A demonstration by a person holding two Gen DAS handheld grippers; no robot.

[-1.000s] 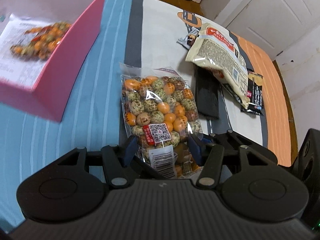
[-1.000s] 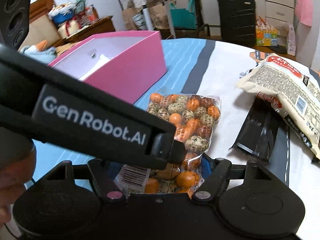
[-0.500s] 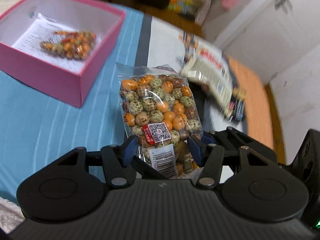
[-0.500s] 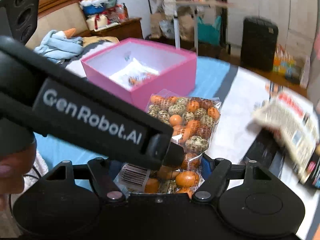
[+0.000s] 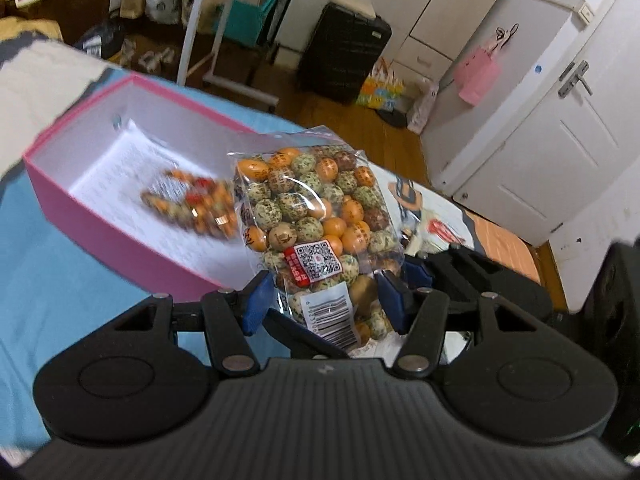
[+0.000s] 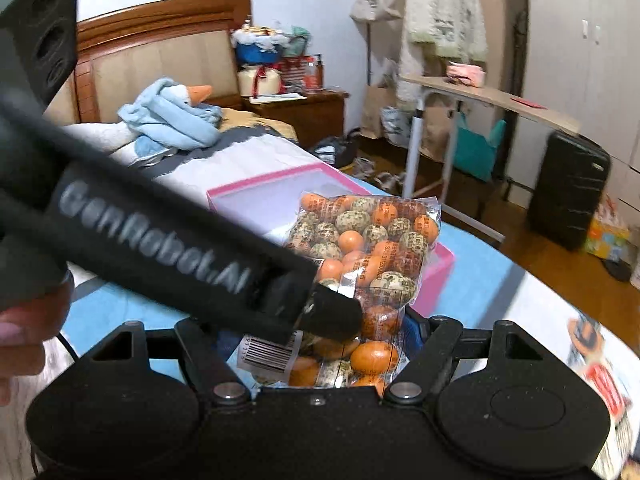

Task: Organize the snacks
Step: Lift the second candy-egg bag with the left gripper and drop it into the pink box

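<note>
A clear bag of orange and speckled round snacks (image 5: 312,200) hangs in the air, held at its barcode end. My left gripper (image 5: 326,300) is shut on it, blue pads pressing both sides. In the right wrist view the same bag (image 6: 372,232) sits between the fingers of my right gripper (image 6: 320,344), shut on its lower end, with the left gripper's finger (image 6: 332,316) crossing in front. Behind and below the bag stands an open pink box (image 5: 100,224), where a second such bag (image 5: 192,204) lies on white paper.
The box rests on a blue striped bedspread (image 5: 60,288). A black suitcase (image 5: 344,56), a folding table (image 6: 480,96) and a white door (image 5: 560,140) stand beyond the bed. A blue plush (image 6: 172,116) lies near the headboard. A hand (image 6: 24,320) holds the left gripper.
Both grippers have lifted the bag off the bedspread and carried it toward the pink box. The other snack packets have dropped out of view.
</note>
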